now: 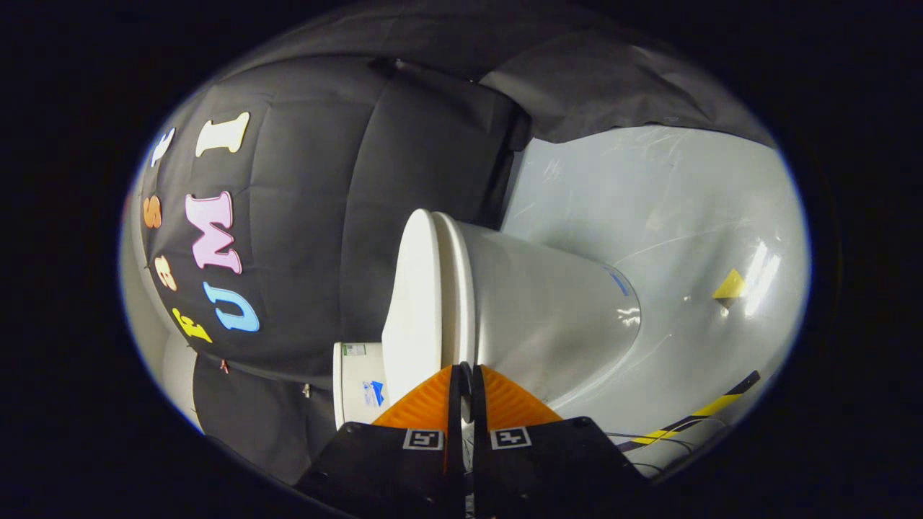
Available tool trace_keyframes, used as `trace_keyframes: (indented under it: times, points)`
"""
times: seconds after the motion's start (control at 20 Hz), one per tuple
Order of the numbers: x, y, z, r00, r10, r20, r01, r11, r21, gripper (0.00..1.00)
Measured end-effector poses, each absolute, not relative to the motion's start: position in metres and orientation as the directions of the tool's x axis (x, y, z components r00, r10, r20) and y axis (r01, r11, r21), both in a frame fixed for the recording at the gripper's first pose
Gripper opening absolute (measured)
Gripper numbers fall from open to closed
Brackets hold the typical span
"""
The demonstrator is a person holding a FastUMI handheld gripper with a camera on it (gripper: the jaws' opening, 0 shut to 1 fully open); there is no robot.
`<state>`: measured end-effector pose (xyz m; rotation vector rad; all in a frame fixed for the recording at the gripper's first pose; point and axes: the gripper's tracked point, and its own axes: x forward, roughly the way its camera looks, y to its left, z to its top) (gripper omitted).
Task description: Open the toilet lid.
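A white toilet appears turned on its side because the gripper is rolled. Its lid lies flat down on the seat, above the bowl. The tank stands behind the lid, next to the fingers. My gripper is shut, its fingers pressed almost together with only a thin slit between them. The tips sit right at the edge of the seat and the bowl's rim. I cannot tell whether they touch the rim. Nothing clearly sits between them.
Pale glossy floor spreads beyond the bowl, with a small yellow marker and a yellow-black tape strip on it. Black cloth hangs close behind the toilet's top and tank.
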<state>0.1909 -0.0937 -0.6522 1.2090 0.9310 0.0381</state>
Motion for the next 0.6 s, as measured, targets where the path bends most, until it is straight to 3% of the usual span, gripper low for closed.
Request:
trace_keyframes:
  times: [0.6]
  points:
    - [0.205,-0.07,-0.545,0.665,0.33,-0.67,0.342,0.663,0.666,0.05]
